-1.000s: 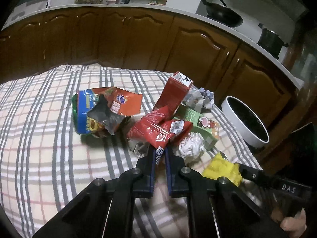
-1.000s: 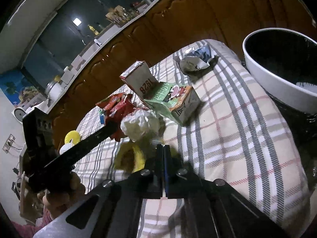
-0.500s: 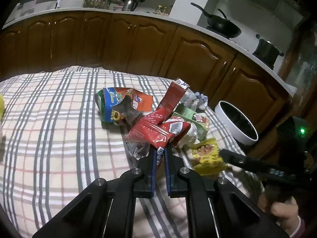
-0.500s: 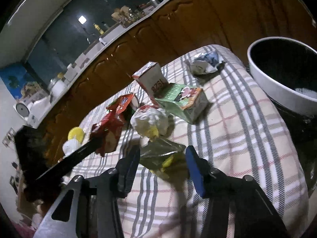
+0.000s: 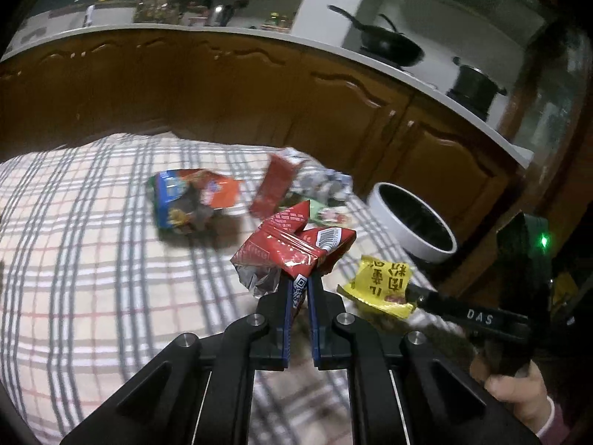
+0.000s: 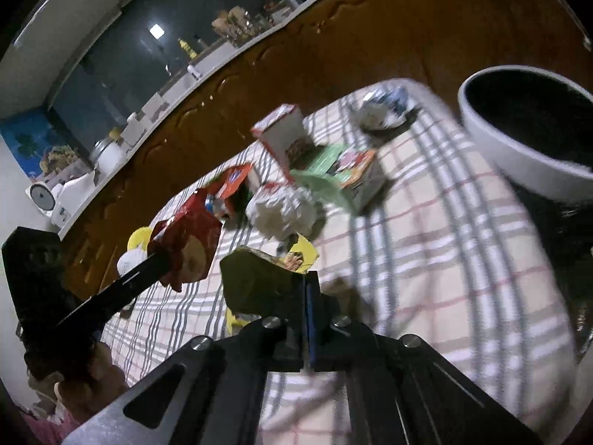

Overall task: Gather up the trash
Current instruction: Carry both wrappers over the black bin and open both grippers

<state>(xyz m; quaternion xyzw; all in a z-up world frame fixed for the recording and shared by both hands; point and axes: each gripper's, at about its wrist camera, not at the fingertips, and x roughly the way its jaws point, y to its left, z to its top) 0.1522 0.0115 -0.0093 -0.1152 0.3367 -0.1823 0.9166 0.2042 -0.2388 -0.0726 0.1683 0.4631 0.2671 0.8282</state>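
At lower centre, a red snack wrapper (image 5: 292,250) is clamped in the left gripper (image 5: 299,289); a yellow wrapper (image 6: 259,285) is pinched by the right gripper (image 6: 305,296). The white bin (image 6: 526,155), seemingly beside the desk (image 6: 463,259), lies upper right, nearer the right gripper.

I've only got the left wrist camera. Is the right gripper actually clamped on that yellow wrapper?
Observer: Yes. The right wrist view shows the right gripper shut, with the yellow wrapper pinched between its fingers.
Operator: Anything hidden behind my red packet?
Observer: A crumpled white paper ball lies on the cloth, just in front of the green carton.
Operator: Where's the bin from the right gripper?
Observer: The white bin is ahead and to its right, past the cloth's edge.
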